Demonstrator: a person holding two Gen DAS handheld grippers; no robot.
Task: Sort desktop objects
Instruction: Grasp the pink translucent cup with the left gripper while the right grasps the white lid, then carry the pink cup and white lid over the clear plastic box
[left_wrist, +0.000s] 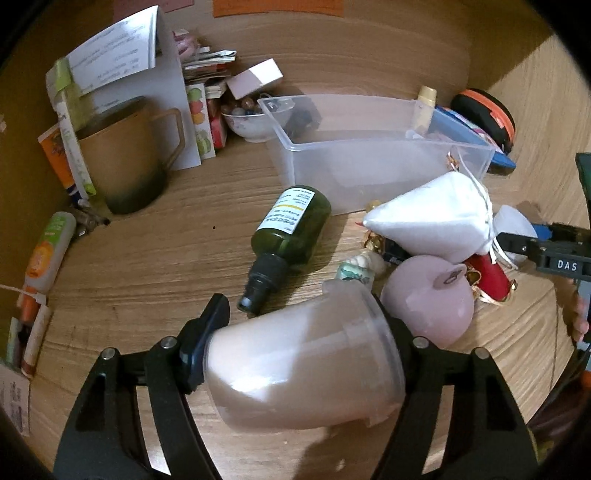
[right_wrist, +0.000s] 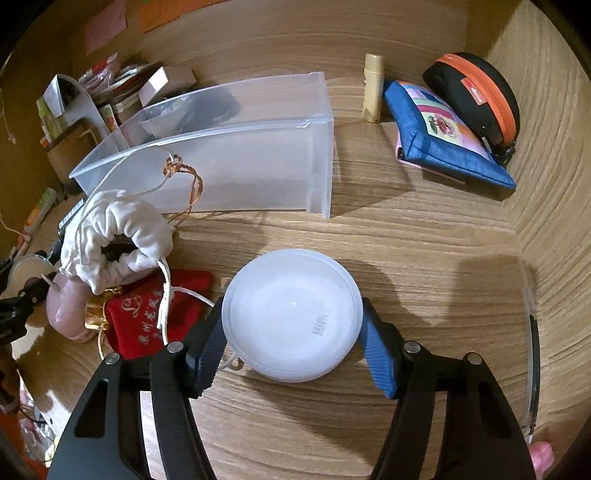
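Between the left tool's (left_wrist: 299, 354) pads a translucent cup (left_wrist: 303, 362) is clamped, tipped on its side above the tabletop (left_wrist: 155, 258); thin plastic like this is probably light and will flex, so a moderate grip at mid-body seems wise. Just ahead lies a green spray bottle (left_wrist: 291, 229), and beyond it a clear bin (left_wrist: 369, 155). The right tool (right_wrist: 293, 332) grips a round white lid (right_wrist: 291, 314) by its rim, likely smooth and slippery.

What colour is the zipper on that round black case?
Orange. The zipper runs around the round black case, clearest in the right wrist view, beside the blue pouch.
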